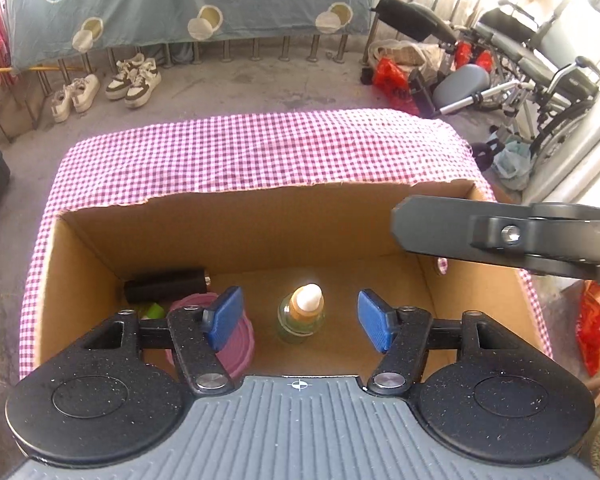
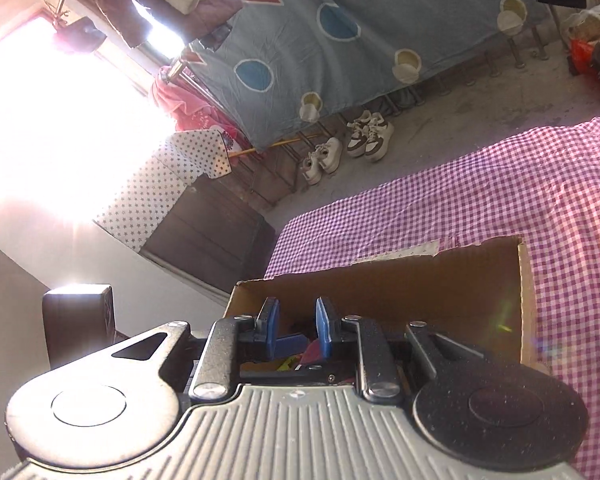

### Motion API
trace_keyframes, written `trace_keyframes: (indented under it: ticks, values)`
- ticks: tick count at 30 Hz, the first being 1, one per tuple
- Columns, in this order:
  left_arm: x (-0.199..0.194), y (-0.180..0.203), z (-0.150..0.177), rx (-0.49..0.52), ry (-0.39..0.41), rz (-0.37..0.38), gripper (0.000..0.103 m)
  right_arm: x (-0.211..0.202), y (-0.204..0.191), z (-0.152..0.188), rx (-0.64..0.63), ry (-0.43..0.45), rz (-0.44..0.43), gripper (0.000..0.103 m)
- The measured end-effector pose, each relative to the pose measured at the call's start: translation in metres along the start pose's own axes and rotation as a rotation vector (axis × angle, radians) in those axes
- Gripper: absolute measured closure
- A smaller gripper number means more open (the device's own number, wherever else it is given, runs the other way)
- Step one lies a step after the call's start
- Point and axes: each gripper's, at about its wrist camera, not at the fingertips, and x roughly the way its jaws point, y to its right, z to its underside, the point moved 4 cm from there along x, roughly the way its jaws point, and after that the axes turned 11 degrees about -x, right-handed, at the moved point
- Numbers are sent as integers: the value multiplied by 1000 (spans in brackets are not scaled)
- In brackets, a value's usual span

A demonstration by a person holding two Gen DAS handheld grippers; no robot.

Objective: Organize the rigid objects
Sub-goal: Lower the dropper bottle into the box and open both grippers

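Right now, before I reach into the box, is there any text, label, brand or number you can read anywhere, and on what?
No text is legible in either view.
Small bottle in the cardboard box: no readable label.
Red plastic bag on the floor: dark marks, too blurred to read.
Left tongs body: only a crosshair mark, no words.

Layout relative to the cardboard box [image 1: 260, 236], which stands on the checked cloth [image 1: 260, 148]. Inside the box, on its floor: a bottle [image 1: 301, 314] stands upright near the middle; a round tin [image 1: 236, 344] lies to the left of the bottle; a cylinder [image 1: 166, 284] lies in the far left corner, behind the tin. Beyond the box, past the cloth's far edge, shoes [image 1: 112, 84] sit on the ground at far left and a wheelchair [image 1: 540, 52] stands at far right.
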Motion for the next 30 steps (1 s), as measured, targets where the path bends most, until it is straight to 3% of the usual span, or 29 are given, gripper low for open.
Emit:
trace_keyframes:
  ticks: [6,12,14,15,16,17,25,30]
  values:
    - [-79,0,21,72,121,56,24,-84,-50,30,-29,117,4,80]
    - [-138,-14,77,127,234,95,7,-133,-93,92,-7,155,-44,80]
    - [-144,-21,100,129,256,106,7,-140,-99,114,26,169,-68,77]
    - [-144,-24,110,130,264,105,7,-141,-100,126,50,173,-74,70]
    - [-142,-27,125,130,271,95,7,-140,-101,135,63,175,-74,61]
    - [-139,-29,136,134,270,84,7,-137,-102,146,80,173,-68,60]
    - [-86,-45,206,123,203,50,9,-63,-88,196,198,21,-33,60]
    - [-54,-45,212,138,181,7,28,-19,-81,201,226,-49,-16,60]
